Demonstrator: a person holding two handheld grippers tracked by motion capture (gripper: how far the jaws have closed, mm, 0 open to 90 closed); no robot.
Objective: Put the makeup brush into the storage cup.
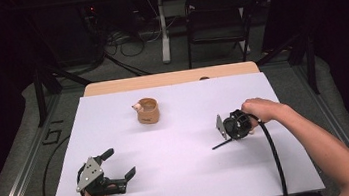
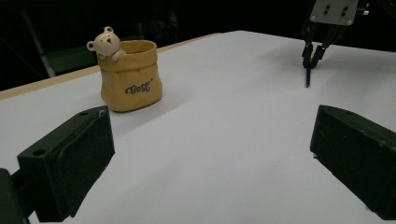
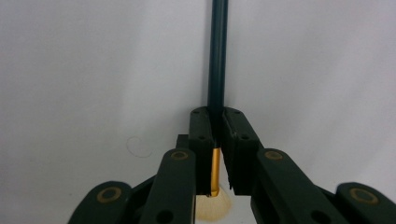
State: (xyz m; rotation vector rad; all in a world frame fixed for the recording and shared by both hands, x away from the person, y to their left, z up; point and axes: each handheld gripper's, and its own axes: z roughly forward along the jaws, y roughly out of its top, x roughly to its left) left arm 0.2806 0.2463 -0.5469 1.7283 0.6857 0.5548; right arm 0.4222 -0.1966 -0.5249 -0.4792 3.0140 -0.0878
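My right gripper [image 3: 217, 121] is shut on a thin dark pencil [image 3: 217, 56] near its gold end. The long shaft runs forward from the jaws, over the white table. In the high view this gripper [image 1: 231, 137] is at the right of the table, and the pencil [image 1: 221, 144] slants down to the left with its tip at the surface. From the left gripper view, the right gripper [image 2: 312, 58] points down with the pencil [image 2: 307, 77] below it. My left gripper [image 1: 120, 162] rests open near the front left edge, and its jaws [image 2: 210, 154] stand wide with nothing between them.
A small tan sack-shaped pot [image 1: 147, 111] with a white bear on its rim [image 2: 106, 42] stands in the far middle of the white sheet [image 1: 192, 176]. A wooden table edge [image 1: 170, 78] shows behind it. A black chair [image 1: 215, 17] and cables lie beyond.
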